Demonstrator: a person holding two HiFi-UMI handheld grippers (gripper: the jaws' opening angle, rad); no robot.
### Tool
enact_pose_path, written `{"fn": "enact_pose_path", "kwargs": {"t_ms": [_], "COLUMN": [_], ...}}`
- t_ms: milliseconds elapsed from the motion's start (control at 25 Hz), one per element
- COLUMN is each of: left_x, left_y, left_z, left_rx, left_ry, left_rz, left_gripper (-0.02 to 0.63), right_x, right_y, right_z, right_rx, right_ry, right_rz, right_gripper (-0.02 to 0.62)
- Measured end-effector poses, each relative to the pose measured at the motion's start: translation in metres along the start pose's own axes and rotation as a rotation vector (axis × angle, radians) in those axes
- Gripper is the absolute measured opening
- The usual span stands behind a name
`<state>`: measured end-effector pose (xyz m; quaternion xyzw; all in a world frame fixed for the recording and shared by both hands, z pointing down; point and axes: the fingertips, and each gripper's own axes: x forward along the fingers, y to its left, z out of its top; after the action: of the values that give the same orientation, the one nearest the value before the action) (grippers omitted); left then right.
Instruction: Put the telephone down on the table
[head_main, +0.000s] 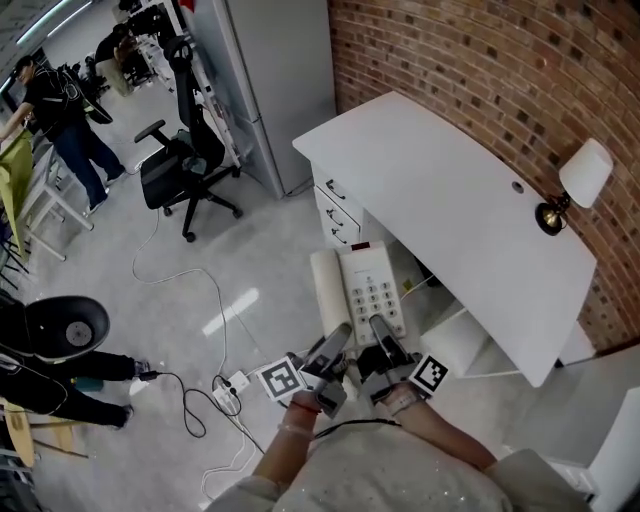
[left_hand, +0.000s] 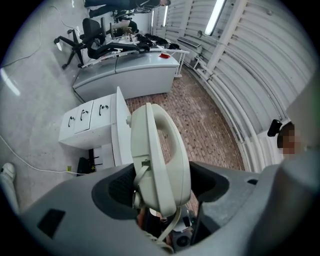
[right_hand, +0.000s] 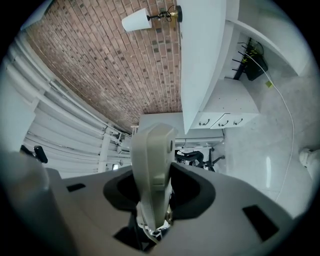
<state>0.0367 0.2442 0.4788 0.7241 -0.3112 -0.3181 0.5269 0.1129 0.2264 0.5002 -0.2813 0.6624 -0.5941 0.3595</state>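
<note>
Two tongs share one load. The left tongs (left_hand: 161, 186) are clamped on the near end of the phone (head_main: 368, 290), on the side where the handset (head_main: 326, 285) lies in its cradle. A cord (left_hand: 172, 227) hangs below the grip.

The phone is in the air over the floor (head_main: 250, 300), keypad up and roughly level. It sits short of the near edge of the counter (head_main: 450, 190) and touches nothing but the pads. The right tongs (right_hand: 152, 192) are closed on the other near side, on the body beside the keypad, so the phone is pinched from both flanks.

It looks like hard moulded plastic: stiff, fairly light, and smooth enough to slide in a loose grip. The weak point is probably the handset — it only rests in the cradle, so a tilt to the left could tip it out, and the cord could snag on the counter's edge. The side walls of the base, where the pads sit now, seem the best hold, since they keep the keypad clear and the load balanced.

The counter top is bare and white, with a lamp (head_main: 575, 185) at its far right end by the brick wall.
</note>
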Motion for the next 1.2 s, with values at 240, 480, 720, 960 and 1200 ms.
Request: {"fn": "enact_pose_path", "kwargs": {"t_ms": [240,480,720,960,1200], "left_x": [0.031,0.056,0.077,0.082,0.087], "left_y": [0.019,0.036,0.052,0.068,0.078], "left_z": [0.045,0.090,0.130,0.163,0.170], "left_rx": [-0.024,-0.036,-0.042,-0.033,-0.053], "left_ry": [0.037,0.068,0.090,0.099,0.086], "left_rz": [0.020,0.021,0.016,0.027,0.022], "left_gripper": [0.318,0.318,0.318,0.318,0.318], "right_x": [0.053,0.102,0.146,0.180,0.189], "right_y": [-0.010,-0.022,-0.033,-0.044,-0.053], "right_z": [0.016,0.025,0.031,0.028,0.030], "right_rx": [0.012,0.011,0.021,0.014,0.016], "right_ry": [-0.035,-0.058,-0.078,-0.079,-0.076], "right_rz": [-0.013,-0.040,-0.044,-0.036,-0.055], "right_gripper": [0.149,0.149,0.149,0.149,0.149]}}
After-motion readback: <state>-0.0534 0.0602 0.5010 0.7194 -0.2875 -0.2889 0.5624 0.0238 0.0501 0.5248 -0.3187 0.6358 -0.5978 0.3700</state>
